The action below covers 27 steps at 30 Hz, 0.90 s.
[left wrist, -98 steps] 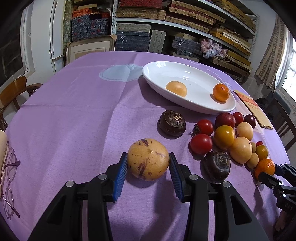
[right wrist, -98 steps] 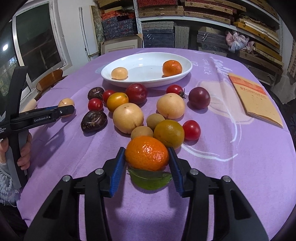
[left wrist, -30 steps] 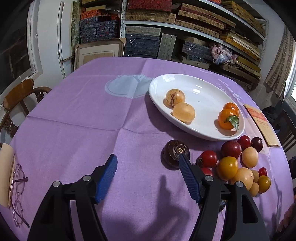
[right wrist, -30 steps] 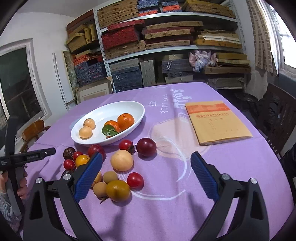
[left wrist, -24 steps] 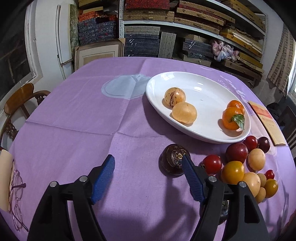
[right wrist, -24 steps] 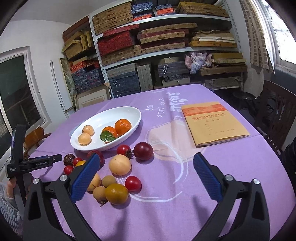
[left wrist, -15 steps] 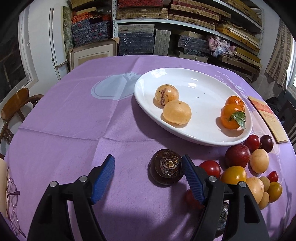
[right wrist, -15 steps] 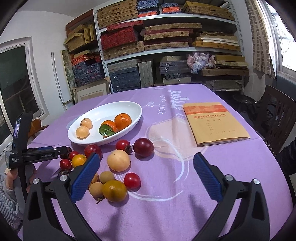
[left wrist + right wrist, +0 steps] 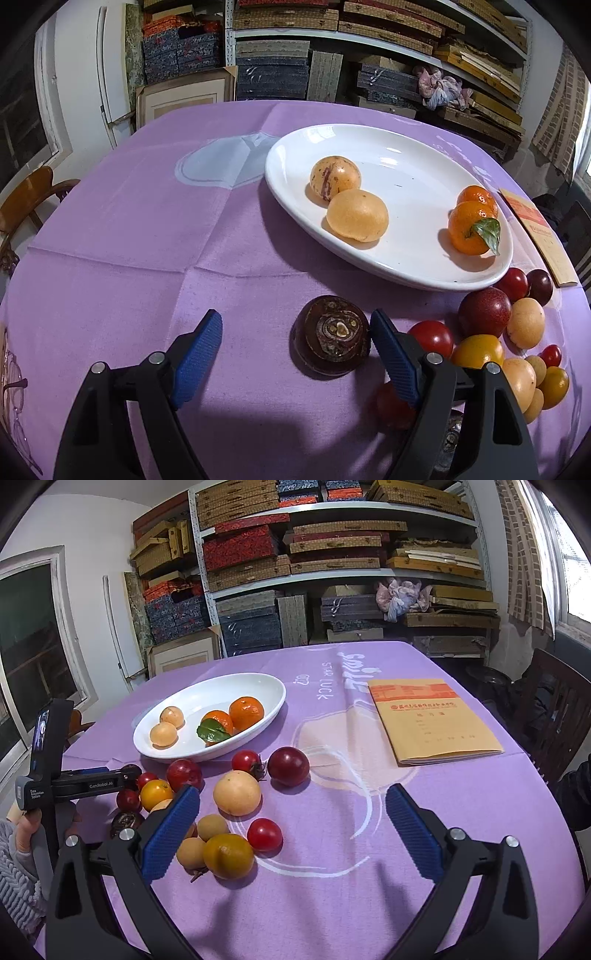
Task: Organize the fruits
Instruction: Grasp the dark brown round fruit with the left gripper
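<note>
Now the widening left gripper [image 9: 295, 345] straddles a glossy, dark brown mangosteen [image 9: 330, 342], ungripped.

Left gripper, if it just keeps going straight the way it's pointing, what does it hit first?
Probably the purple tablecloth: the left gripper angles down with open jaws, which have just been opening. The dark brown fruit sits off-centre beside the right-hand pad, so that finger might graze it; depth is unclear.
</note>
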Each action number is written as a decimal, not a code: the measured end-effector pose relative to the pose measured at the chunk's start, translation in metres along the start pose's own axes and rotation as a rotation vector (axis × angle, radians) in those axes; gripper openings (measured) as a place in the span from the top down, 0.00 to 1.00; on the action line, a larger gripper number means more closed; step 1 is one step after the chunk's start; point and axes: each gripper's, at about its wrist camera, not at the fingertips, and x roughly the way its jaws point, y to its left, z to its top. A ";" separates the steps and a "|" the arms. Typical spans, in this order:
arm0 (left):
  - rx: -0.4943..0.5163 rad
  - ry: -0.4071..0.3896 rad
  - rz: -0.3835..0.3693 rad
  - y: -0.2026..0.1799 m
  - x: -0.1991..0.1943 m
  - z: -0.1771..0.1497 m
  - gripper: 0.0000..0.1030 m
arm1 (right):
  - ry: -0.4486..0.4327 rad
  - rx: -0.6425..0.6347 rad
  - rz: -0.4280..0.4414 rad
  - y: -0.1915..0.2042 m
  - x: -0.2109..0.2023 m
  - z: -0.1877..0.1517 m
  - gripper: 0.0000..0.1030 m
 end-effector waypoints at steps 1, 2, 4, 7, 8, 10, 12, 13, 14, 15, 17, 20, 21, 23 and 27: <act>-0.011 0.010 -0.004 0.004 0.001 -0.001 0.19 | 0.002 0.003 0.002 -0.001 0.000 0.000 0.04; -0.020 0.017 -0.005 0.006 0.001 -0.003 0.21 | 0.003 0.004 0.003 -0.001 0.000 0.000 0.04; -0.017 0.011 0.014 0.010 -0.002 -0.004 0.23 | 0.004 0.006 0.006 -0.001 0.000 0.000 0.04; -0.021 0.008 0.006 0.015 -0.006 -0.009 0.26 | 0.004 0.005 0.005 -0.001 0.000 0.000 0.04; -0.025 0.008 -0.003 0.018 -0.007 -0.010 0.29 | 0.004 0.005 0.006 -0.001 0.000 0.000 0.04; -0.033 0.003 -0.011 0.021 -0.007 -0.010 0.35 | 0.004 0.004 0.004 -0.002 0.000 0.000 0.04; -0.035 -0.003 -0.030 0.024 -0.006 -0.009 0.42 | 0.005 0.006 0.006 -0.002 0.000 0.000 0.04; -0.035 -0.004 -0.041 0.024 -0.006 -0.008 0.42 | 0.005 0.006 0.006 -0.002 0.000 0.000 0.04; -0.037 -0.005 -0.054 0.025 -0.007 -0.008 0.44 | 0.005 0.006 0.005 -0.002 0.000 0.000 0.04; -0.039 -0.007 -0.062 0.025 -0.006 -0.007 0.47 | 0.007 0.006 0.005 -0.002 0.001 0.000 0.04; -0.037 -0.008 -0.076 0.025 -0.007 -0.007 0.51 | 0.009 0.007 0.004 -0.002 0.002 -0.001 0.04; -0.021 -0.008 -0.092 0.022 -0.008 -0.007 0.58 | 0.008 0.007 0.004 -0.002 0.002 -0.001 0.04; -0.017 -0.008 -0.094 0.021 -0.008 -0.007 0.58 | 0.009 0.007 0.004 -0.002 0.002 -0.001 0.04; -0.015 -0.008 -0.100 0.021 -0.008 -0.007 0.59 | 0.012 0.007 0.007 -0.002 0.002 -0.001 0.04; 0.001 -0.016 -0.060 0.023 -0.014 -0.012 0.59 | 0.028 0.001 0.017 -0.001 0.005 -0.002 0.04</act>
